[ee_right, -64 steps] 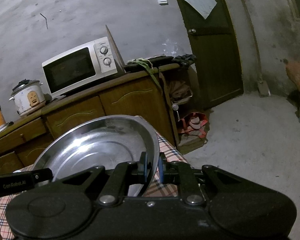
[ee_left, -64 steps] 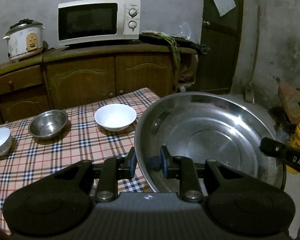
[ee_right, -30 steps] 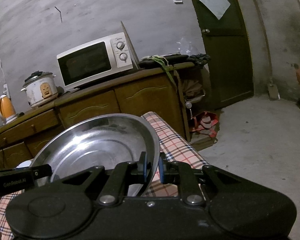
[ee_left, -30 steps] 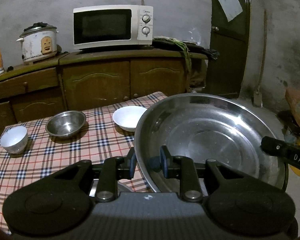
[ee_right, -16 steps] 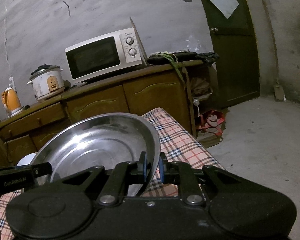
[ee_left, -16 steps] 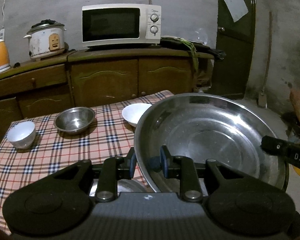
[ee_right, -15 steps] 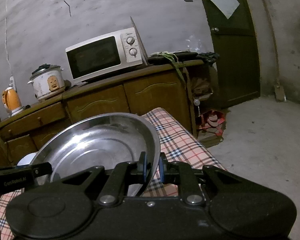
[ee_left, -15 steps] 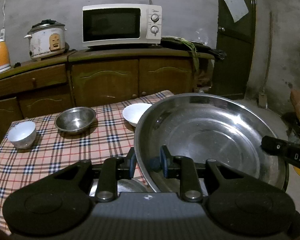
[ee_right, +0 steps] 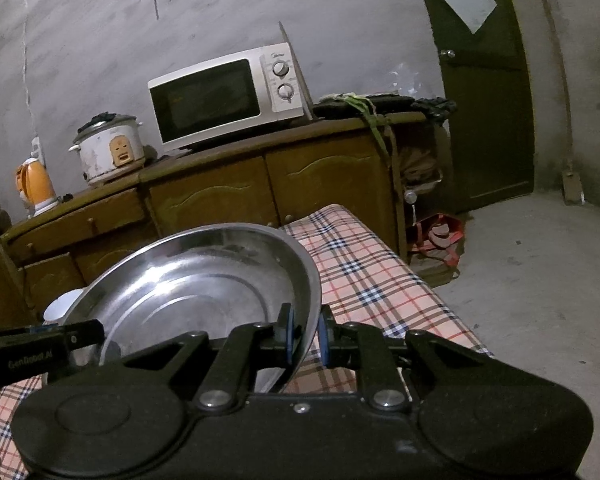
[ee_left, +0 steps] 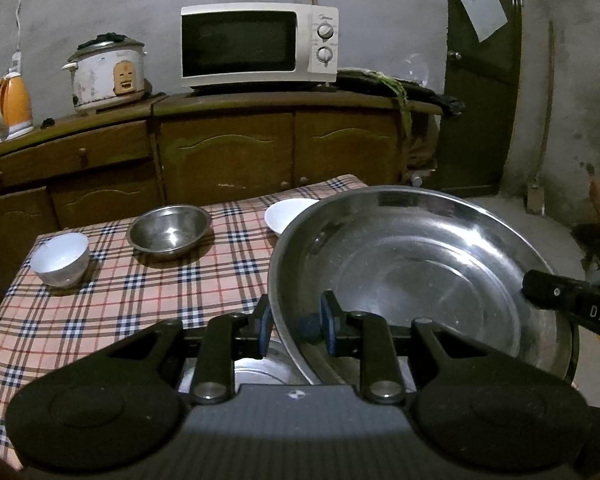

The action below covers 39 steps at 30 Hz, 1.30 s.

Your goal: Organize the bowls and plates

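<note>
Two tongs: both clamped on one big steel basin, one at each side of its rim.
Left tongs (ee_left: 294, 326): pinching the basin's near-left rim, one blue pad outside the wall, one inside.
Right tongs (ee_right: 304, 334): pinching the opposite rim, pads pressed tight on the thin edge; its dark tip shows at the right edge of the left view.
Basin (ee_left: 420, 276): held up off the surface, tilted, over the surface's right side, its far rim hiding part of the white dish.
Steel piece (ee_left: 256, 376): just visible under the left tongs, low on the surface; what it is, cannot tell.
Surface (ee_left: 132, 292): covered in a plaid cloth, pink with dark blue checks.
White cup-bowl (ee_left: 60, 258): upright at the left, apart from the rest.
Steel bowl (ee_left: 169, 232): upright, middle of the far half, between the white bowl and the dish.
White dish (ee_left: 286, 214): far right of the surface, close behind the basin's rim.
Cabinets (ee_left: 224, 152): brown wood, behind the surface.
Microwave (ee_left: 258, 46): white, on the cabinet top, door closed.
Rice cooker (ee_left: 108, 72): left of the microwave, lid on.
Kettle (ee_left: 12, 104): orange, far left.
Door (ee_left: 480, 76): dark, at the right, with a pale sheet on it.
</note>
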### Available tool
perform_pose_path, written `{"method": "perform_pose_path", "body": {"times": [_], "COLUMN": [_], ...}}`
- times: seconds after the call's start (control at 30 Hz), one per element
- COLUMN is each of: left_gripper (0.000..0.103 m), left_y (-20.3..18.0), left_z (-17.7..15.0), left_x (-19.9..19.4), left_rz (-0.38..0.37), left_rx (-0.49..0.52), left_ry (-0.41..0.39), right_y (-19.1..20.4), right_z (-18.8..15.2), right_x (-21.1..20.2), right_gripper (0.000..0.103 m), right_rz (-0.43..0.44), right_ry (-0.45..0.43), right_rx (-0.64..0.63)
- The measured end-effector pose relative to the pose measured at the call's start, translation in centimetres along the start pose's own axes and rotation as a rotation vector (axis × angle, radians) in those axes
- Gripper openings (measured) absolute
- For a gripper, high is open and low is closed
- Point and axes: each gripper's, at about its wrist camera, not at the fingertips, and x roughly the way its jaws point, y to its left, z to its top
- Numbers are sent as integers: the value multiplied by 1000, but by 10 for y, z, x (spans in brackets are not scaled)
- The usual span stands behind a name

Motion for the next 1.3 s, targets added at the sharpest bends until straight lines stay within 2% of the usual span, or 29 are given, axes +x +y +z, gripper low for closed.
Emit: {"method": "perform_pose_path", "body": {"times": [1.3], "left_gripper": [26], "left_y": [41], "left_z": [-22], "left_x": [-2], "left_rz": [88], "left_rx": [-36], "left_ry": [67], "right_y": [46], "right_z": [-28], "right_x": [26], "right_gripper": [19], "right_rz": [93], "right_ry": [103], "right_rx": [-80]}}
